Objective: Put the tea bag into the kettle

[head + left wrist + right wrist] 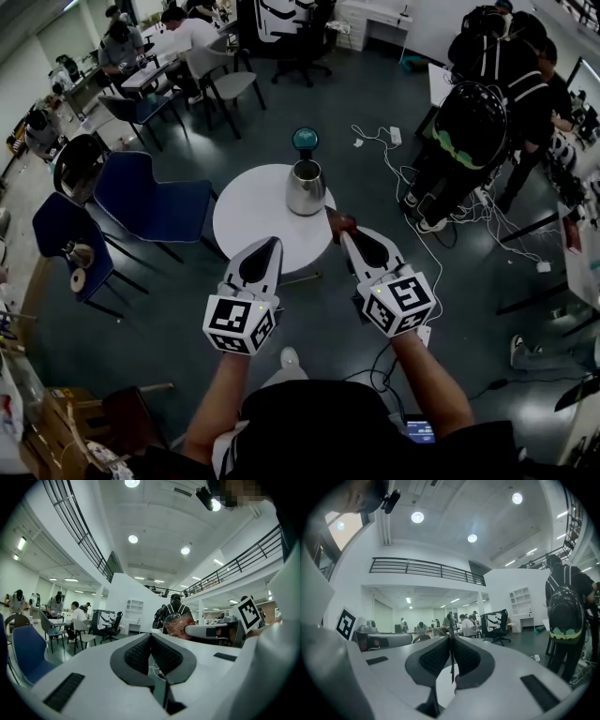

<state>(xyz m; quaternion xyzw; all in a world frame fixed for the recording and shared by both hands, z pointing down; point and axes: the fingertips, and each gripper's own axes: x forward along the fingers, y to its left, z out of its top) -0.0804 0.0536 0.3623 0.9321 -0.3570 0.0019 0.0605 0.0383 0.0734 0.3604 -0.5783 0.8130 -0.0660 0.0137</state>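
Note:
A steel kettle [306,187] stands upright on the far side of a round white table [246,214]. Over the table's near right edge, my right gripper [343,234] is shut on a reddish tea bag packet [341,223], short of the kettle. In the right gripper view the pads [466,657] pinch the bag's thin edge [451,665]. My left gripper [275,243] hovers over the table's near edge, shut and holding nothing [150,637]. The left gripper view shows the red tea bag [178,624] in the right gripper at the right.
Two blue chairs [155,202] stand left of the table. A teal round object [305,139] sits just behind it. People [478,122] stand at the right, with cables [441,253] on the floor. More people sit at desks at the back left.

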